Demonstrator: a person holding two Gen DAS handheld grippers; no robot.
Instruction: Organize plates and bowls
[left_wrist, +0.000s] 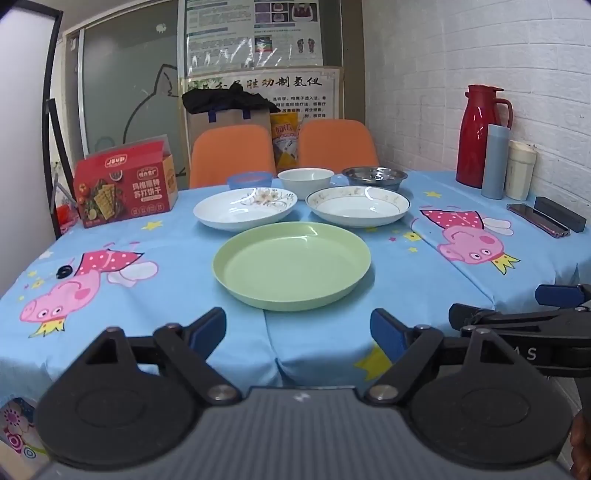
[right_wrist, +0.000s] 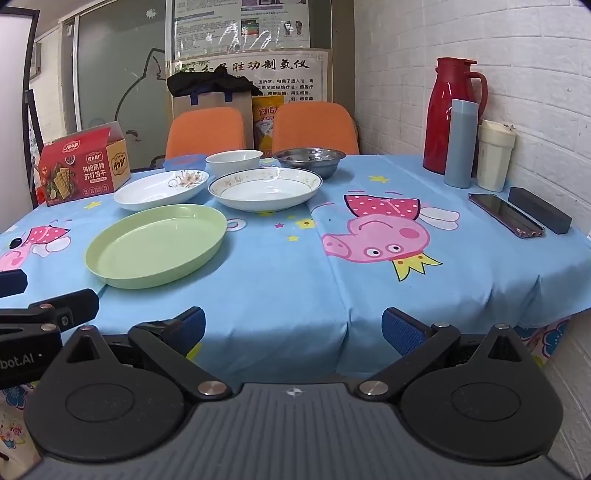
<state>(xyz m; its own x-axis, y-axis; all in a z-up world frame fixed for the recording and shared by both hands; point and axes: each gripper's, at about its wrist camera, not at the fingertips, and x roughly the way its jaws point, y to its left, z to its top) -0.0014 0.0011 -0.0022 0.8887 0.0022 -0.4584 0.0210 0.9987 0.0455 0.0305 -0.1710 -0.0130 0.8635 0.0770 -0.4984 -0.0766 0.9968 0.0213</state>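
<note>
My left gripper (left_wrist: 298, 330) and right gripper (right_wrist: 293, 328) hang spread apart, empty, at the table's near edge. Landmark: green plate (left_wrist: 291, 266). Just behind it, floral plate (left_wrist: 245, 207) and gold-rimmed plate (left_wrist: 358, 205); beyond those, blue bowl (left_wrist: 249, 180), white bowl (left_wrist: 306, 180), steel bowl (left_wrist: 374, 176).

A red thermos jug (right_wrist: 452, 114) stands by the wall; blue tumbler (right_wrist: 460, 144), cream cup (right_wrist: 495, 160), phone (right_wrist: 506, 214) just beside it.

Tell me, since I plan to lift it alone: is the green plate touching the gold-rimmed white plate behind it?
Apart. The right wrist view shows a strip of blue tablecloth between the green plate and the gold-rimmed white plate.
</note>
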